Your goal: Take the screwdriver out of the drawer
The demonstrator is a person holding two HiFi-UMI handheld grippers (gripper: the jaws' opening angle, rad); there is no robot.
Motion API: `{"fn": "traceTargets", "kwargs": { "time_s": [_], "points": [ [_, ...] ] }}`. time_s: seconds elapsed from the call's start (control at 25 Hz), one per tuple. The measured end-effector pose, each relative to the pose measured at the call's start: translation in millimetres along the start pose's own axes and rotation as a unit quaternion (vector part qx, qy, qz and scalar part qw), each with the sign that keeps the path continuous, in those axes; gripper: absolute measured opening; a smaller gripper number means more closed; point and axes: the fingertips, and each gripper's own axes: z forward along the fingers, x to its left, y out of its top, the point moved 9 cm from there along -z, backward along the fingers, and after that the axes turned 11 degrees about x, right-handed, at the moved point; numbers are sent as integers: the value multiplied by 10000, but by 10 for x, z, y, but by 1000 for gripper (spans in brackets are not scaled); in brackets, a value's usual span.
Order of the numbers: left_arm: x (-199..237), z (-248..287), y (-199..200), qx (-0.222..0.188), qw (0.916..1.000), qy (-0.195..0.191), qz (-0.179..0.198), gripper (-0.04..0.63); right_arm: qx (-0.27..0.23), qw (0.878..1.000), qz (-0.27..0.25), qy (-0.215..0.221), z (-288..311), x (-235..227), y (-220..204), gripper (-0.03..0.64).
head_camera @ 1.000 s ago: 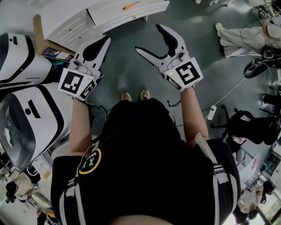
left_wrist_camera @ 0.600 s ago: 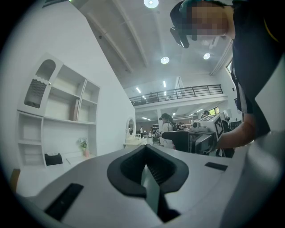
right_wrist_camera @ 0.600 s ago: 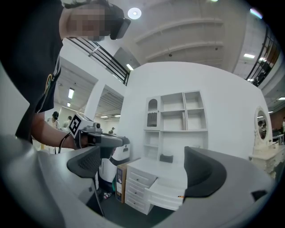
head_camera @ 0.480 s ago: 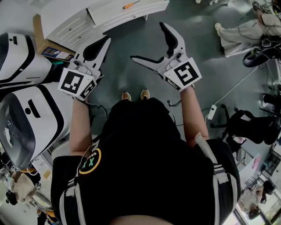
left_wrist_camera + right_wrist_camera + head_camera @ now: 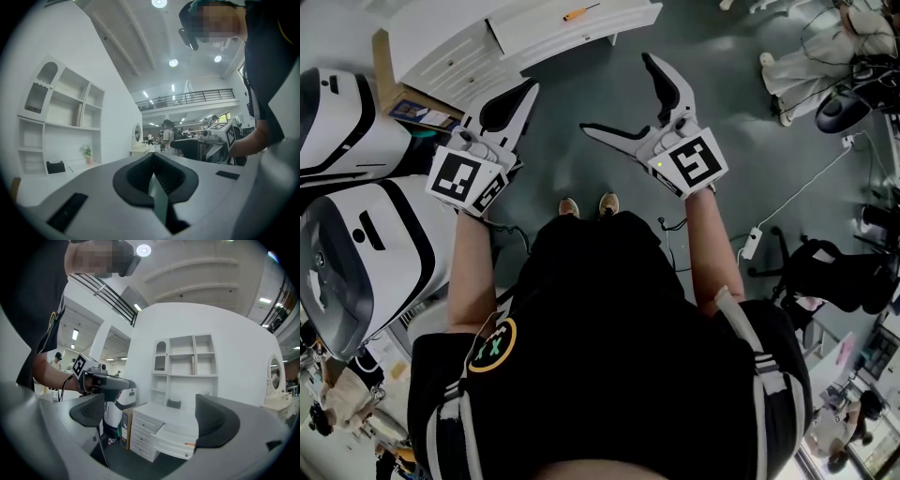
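The left gripper [image 5: 528, 90] is held level with its jaws clenched together on nothing. The right gripper [image 5: 617, 93], beside it and also level, is released: its jaws have just been opening to a wide gap with nothing between them. Further ahead, well apart from both, the orange-handled screwdriver [image 5: 579, 12] lies in the pulled-out drawer [image 5: 623, 21] of the white cabinet [image 5: 441, 58].

Screwdriver [image 5: 574, 14] orange handle; drawer [image 5: 581, 37] white; floor [image 5: 558, 112] dk grey; shirt [image 5: 609, 328] blk w/ yellow ring logo.
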Motion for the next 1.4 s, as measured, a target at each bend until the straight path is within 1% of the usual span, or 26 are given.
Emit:
{"fn": "traceTargets", "kwargs": {
  "time_s": [0.24, 0.52, 0.92, 1.12, 1.4],
  "points": [
    [-15, 45, 9, 39, 10000, 38, 12, 17, -28, 10000, -22, 43, -3, -48, -22, 589],
    [-72, 195, 50, 79, 9999, 82, 38, 17, -52, 10000, -36, 66, -69, -209, -71, 589],
    [-288, 514, 156, 118, 9995, 256, 120, 17, -108, 9997, -91, 213, -278, -524, -187, 589],
    [-396, 637, 194, 134, 9994, 278, 152, 17, -123, 9996, -86, 243, -394, -648, -252, 589],
    [-352, 731, 206, 148, 9993, 287, 197, 17, -179, 9996, -44, 208, -366, -768, -279, 589]
  ]
}}
